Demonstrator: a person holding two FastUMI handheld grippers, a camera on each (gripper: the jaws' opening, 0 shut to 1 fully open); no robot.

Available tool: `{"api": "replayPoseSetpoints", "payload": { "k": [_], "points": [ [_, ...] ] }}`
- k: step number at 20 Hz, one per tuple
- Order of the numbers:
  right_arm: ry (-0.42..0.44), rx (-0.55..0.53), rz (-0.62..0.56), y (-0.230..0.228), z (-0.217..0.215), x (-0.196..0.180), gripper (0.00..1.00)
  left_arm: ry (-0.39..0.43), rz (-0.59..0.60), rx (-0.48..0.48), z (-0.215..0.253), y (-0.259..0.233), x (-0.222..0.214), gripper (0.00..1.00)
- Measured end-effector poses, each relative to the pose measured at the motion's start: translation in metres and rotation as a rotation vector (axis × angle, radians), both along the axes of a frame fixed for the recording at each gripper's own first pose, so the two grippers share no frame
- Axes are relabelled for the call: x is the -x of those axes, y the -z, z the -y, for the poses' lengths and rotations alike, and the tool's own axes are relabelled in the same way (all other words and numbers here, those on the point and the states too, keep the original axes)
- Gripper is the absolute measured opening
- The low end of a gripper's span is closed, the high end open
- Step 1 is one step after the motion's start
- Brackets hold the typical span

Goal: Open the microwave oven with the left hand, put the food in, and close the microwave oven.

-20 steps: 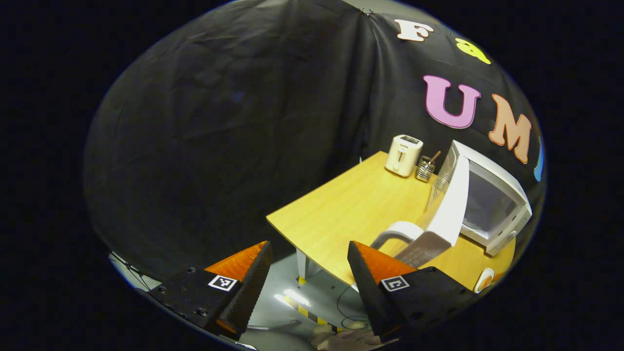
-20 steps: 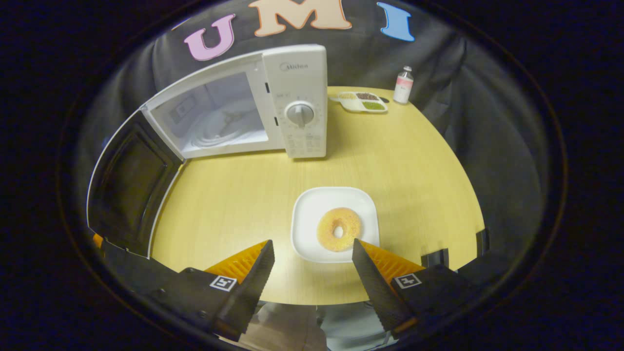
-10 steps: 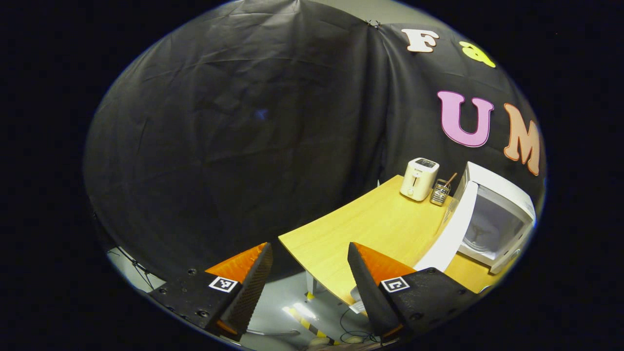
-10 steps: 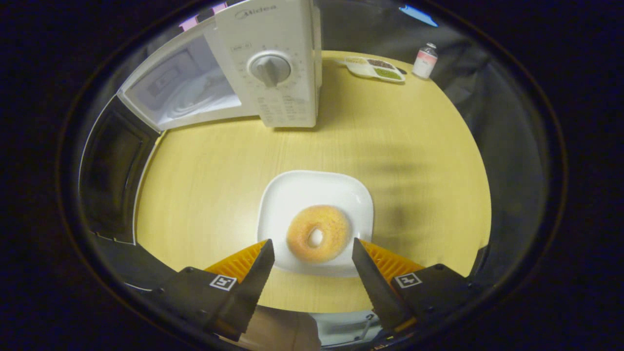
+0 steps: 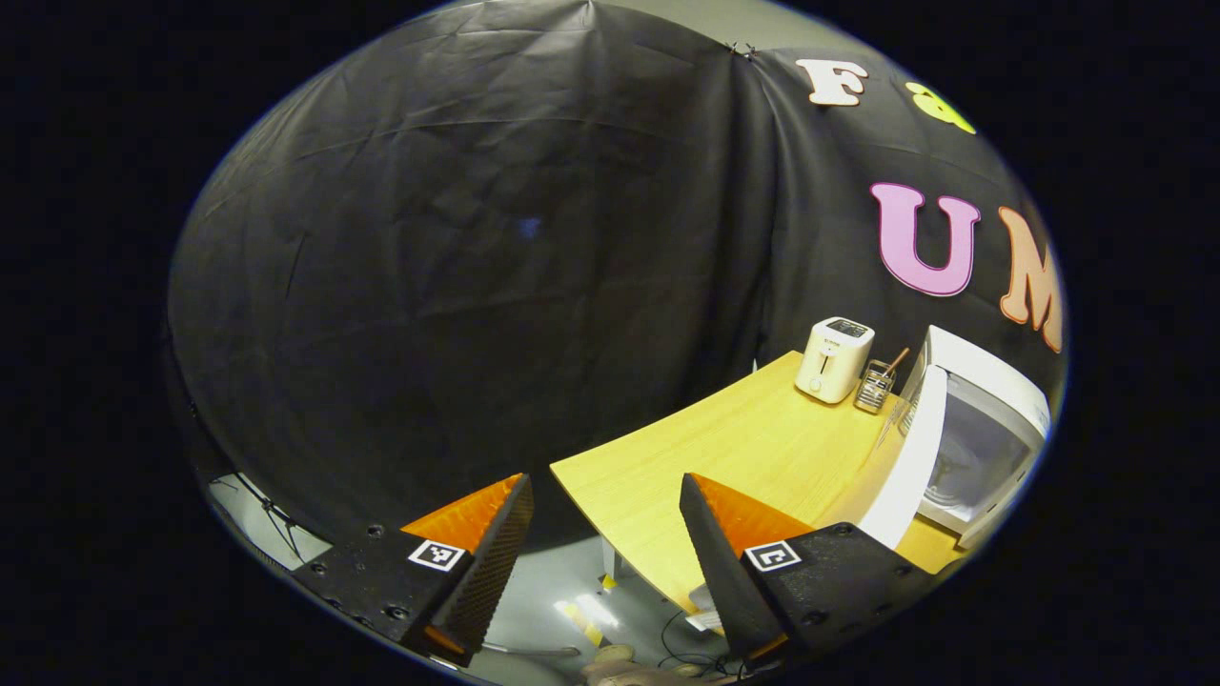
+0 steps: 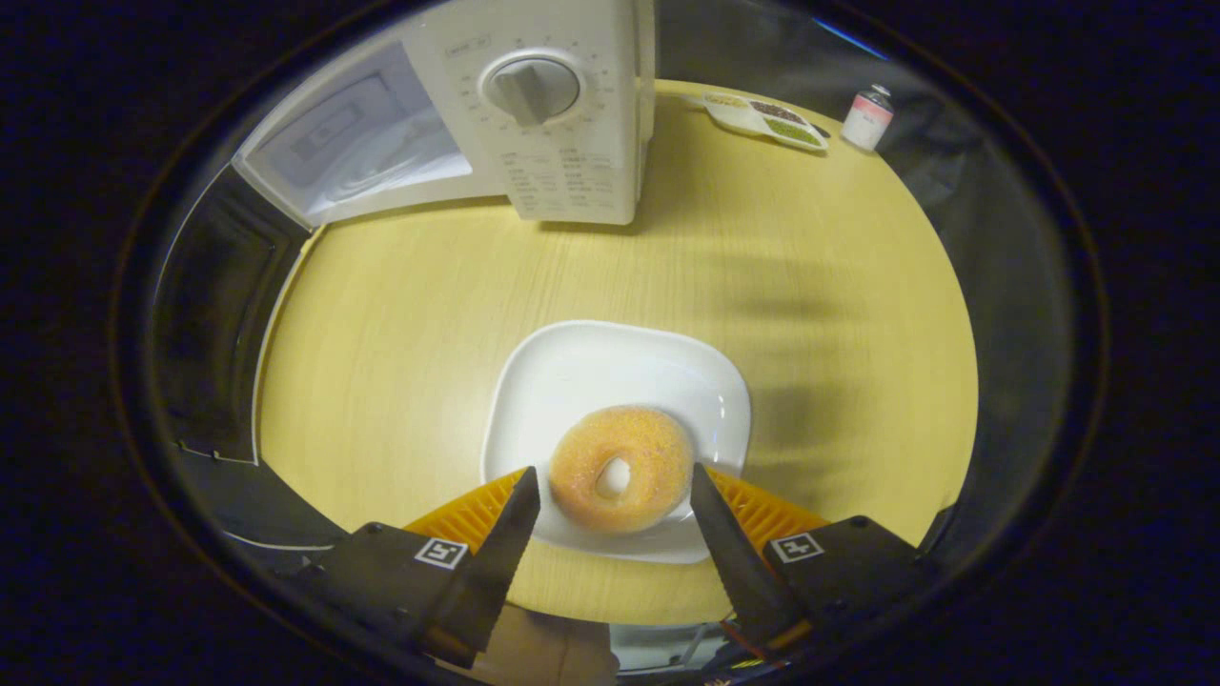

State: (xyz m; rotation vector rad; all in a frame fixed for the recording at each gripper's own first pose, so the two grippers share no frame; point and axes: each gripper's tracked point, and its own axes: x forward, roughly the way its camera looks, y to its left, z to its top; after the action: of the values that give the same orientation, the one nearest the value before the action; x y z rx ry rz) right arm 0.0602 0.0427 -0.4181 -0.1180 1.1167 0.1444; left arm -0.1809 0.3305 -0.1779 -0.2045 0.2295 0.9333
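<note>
Wooden table (image 6: 820, 314), doughnut (image 6: 620, 468) between the spread right claw (image 6: 615, 481) fingers.

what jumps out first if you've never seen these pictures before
The sugared doughnut on a white plate draws the eye, sitting near the front edge of the yellow table, with the open right gripper straddling it without touching. Behind it stands the white microwave with its door swung wide open to the left. In the left gripper view, a small toaster sits at the table's far corner.
</note>
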Motion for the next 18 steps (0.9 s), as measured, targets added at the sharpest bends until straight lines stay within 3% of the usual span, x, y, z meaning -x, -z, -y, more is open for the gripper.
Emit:
{"api": "replayPoseSetpoints", "payload": {
  "k": [1, 5, 6, 8, 10, 13, 14, 18],
  "points": [
    [0.0, 0.007, 0.005, 0.0, 0.0, -0.001, 0.92, 0.009, -0.003, -0.011, 0.0, -0.002, -0.006, 0.92],
    [0.012, 0.025, 0.033, -0.001, -0.002, -0.003, 0.92, 0.072, 0.002, -0.024, -0.006, -0.006, -0.037, 0.87],
    [0.013, 0.028, 0.039, 0.0, -0.003, -0.001, 0.81, 0.099, 0.006, -0.014, -0.007, -0.003, -0.046, 0.91],
    [0.023, 0.054, 0.052, -0.003, -0.003, -0.001, 0.74, 0.147, 0.002, 0.006, -0.01, 0.005, -0.059, 0.87],
    [0.058, 0.046, 0.065, -0.01, -0.009, 0.003, 0.8, 0.194, -0.007, 0.017, -0.015, 0.011, -0.072, 0.91],
    [0.113, 0.023, 0.103, -0.026, -0.02, 0.005, 0.8, 0.259, -0.026, 0.028, -0.02, 0.016, -0.086, 0.87],
    [0.124, 0.021, 0.123, -0.033, -0.025, 0.006, 0.8, 0.283, -0.032, 0.034, -0.021, 0.018, -0.091, 0.91],
    [0.146, -0.021, 0.217, -0.061, -0.066, 0.004, 0.8, 0.373, -0.061, 0.063, -0.019, 0.031, -0.107, 0.91]
  ]
}}
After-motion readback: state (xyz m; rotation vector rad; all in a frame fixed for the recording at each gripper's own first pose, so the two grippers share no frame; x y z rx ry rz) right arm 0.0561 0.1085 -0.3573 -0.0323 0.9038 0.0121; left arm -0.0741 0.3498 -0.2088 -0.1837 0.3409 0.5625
